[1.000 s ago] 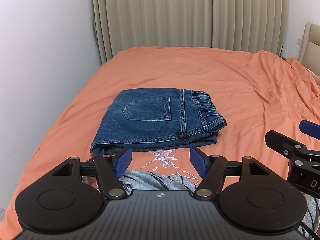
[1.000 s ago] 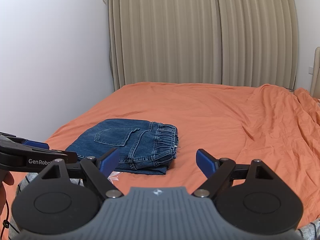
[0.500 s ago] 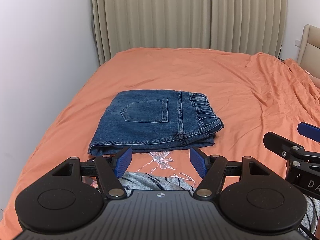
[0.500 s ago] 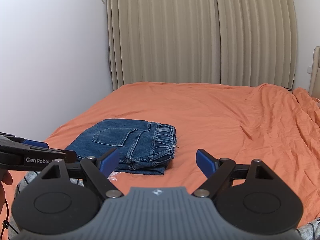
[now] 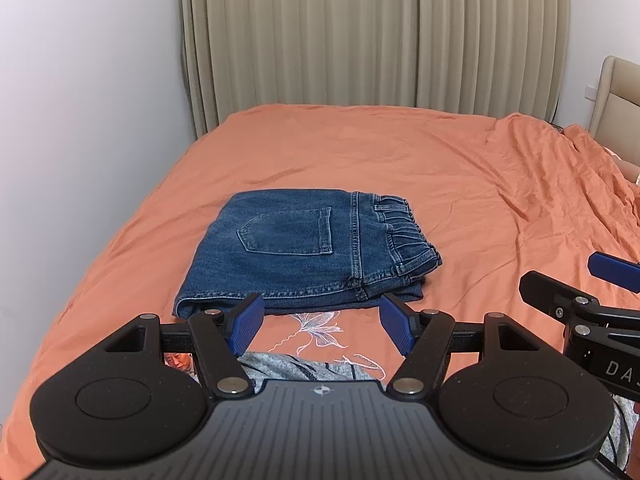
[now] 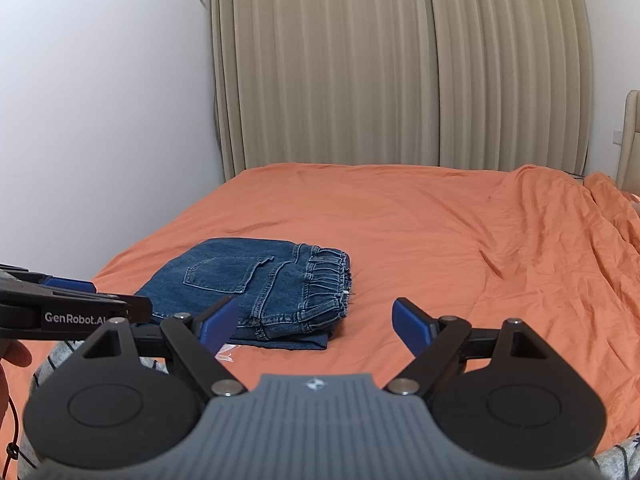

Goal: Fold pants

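Both tools idle: left gripper [image 5: 320, 322] and right gripper [image 6: 316, 322] hold their jaws apart, empty, above folded pants [image 5: 308, 250] at twelve o'clock on the orange bed [image 5: 460, 184]; folding looks finished, only withdrawal remains, and nothing has shifted since a second ago

Orange bedsheet [image 5: 400, 168]; beige curtain [image 5: 360, 32] behind; white wall [image 5: 80, 80].

Folded jeans [image 5: 308, 248] flat on orange bed [image 5: 460, 184] — left gripper [image 5: 322, 322] hovers near their front edge, jaws wide apart, empty; right gripper [image 5: 592, 292] at right edge.
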`<state>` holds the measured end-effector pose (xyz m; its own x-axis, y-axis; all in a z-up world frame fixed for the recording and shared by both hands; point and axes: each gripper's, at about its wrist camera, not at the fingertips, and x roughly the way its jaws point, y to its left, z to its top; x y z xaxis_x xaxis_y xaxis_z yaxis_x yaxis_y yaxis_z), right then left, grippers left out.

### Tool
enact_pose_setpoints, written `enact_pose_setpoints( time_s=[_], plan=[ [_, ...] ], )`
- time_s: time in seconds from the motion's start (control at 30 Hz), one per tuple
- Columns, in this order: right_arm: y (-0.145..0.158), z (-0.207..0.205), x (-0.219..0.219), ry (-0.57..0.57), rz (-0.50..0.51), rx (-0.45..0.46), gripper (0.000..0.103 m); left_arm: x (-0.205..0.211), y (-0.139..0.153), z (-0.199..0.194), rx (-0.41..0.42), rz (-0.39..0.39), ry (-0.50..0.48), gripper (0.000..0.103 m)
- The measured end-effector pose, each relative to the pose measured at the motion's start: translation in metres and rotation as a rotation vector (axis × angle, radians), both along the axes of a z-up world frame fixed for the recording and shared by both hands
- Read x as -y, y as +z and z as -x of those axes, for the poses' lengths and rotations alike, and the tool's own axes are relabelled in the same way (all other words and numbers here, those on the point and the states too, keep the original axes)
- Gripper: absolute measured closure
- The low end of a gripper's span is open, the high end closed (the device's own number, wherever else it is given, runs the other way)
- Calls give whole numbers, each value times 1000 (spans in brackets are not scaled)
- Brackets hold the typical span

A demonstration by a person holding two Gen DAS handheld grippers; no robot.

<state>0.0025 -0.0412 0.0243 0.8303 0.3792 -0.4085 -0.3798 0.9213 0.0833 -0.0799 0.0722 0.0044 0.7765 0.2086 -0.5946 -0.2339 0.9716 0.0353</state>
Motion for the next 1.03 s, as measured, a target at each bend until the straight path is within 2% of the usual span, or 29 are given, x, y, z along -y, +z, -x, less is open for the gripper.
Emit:
enact_pose_setpoints(
  time_s=[0.37, 0.57, 1.03],
  plan=[
    [-1, 0, -1, 0, -8, -5, 23, -5, 2, 2, 2, -24, 48, 25],
    [0, 1, -1, 3, -9, -1, 23, -10, 2, 2, -2, 12, 44, 25],
    [1, 2, 1, 6, -14, -10, 23, -2, 2, 4, 11, -25, 39, 25]
  ],
)
